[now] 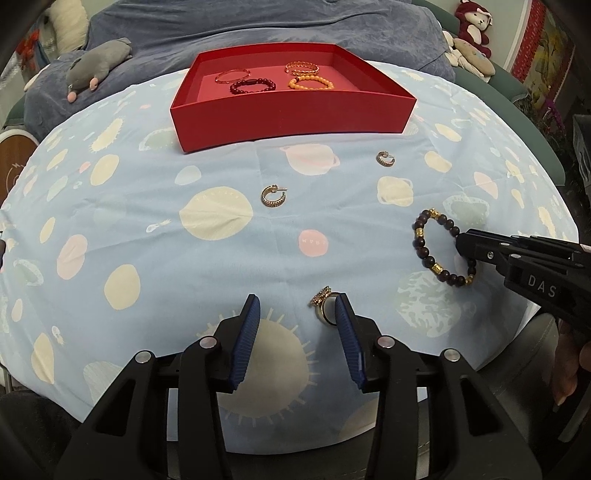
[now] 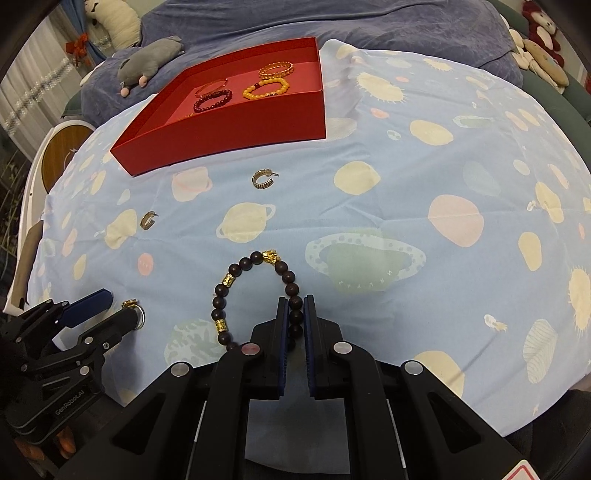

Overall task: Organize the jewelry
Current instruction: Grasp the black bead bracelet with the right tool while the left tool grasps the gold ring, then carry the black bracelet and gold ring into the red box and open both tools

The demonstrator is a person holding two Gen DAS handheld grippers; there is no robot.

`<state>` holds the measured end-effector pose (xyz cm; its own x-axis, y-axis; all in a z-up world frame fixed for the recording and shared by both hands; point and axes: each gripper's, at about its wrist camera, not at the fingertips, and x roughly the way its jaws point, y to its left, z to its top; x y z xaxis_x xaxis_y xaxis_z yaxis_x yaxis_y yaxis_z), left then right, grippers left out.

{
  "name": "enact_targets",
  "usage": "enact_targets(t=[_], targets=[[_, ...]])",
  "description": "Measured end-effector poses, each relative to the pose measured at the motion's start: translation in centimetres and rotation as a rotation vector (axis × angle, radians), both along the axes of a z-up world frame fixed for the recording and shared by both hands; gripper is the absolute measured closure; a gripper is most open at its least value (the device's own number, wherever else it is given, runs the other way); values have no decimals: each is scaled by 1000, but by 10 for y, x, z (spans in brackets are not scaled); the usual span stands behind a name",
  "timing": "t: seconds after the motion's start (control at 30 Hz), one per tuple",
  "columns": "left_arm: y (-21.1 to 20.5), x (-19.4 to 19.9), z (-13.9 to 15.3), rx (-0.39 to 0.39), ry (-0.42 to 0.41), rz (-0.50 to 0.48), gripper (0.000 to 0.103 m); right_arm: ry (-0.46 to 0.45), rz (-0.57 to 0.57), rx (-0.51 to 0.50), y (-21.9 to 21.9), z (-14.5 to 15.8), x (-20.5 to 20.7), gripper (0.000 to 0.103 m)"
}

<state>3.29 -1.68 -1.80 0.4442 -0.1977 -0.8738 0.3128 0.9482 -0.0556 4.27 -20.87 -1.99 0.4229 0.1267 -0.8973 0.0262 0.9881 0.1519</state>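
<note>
My right gripper [image 2: 295, 301] is shut on the near side of a dark bead bracelet with gold charms [image 2: 225, 291], which lies on the blue planet-print cloth. In the left wrist view that bracelet [image 1: 424, 254] is at the right, with the right gripper [image 1: 460, 242] on it. My left gripper [image 1: 297, 299] stands open low over the cloth. A gold ring [image 1: 325, 308] rests against the inside of its right finger, far from the other pad. Two hoop earrings [image 1: 273, 195] [image 1: 385, 158] lie loose further back. The red box [image 1: 295, 122] holds several bracelets.
A grey plush toy [image 1: 99, 62] and a blue blanket [image 1: 258, 26] lie behind the box. More plush toys [image 1: 476, 26] sit at the far right. The cloth drops off at the near table edge. A hand [image 1: 569, 365] holds the right gripper.
</note>
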Motion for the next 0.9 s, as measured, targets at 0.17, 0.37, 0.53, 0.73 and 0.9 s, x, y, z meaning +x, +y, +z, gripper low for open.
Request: enact_targets(t=[0.17, 0.37, 0.53, 0.73, 0.9], targets=[[-1, -1, -1, 5, -14, -12, 81, -1, 0, 0, 0, 0, 0, 95], [1, 1, 0, -21, -11, -14, 94, -3, 6, 3, 2, 1, -1, 96], [0, 1, 4, -40, -14, -22, 94, -16, 9, 12, 3, 6, -2, 96], [3, 6, 16, -80, -15, -6, 94, -49, 13, 33, 5, 22, -2, 96], [7, 16, 31, -106, -23, 16, 94, -87, 19, 52, 5, 40, 5, 96]])
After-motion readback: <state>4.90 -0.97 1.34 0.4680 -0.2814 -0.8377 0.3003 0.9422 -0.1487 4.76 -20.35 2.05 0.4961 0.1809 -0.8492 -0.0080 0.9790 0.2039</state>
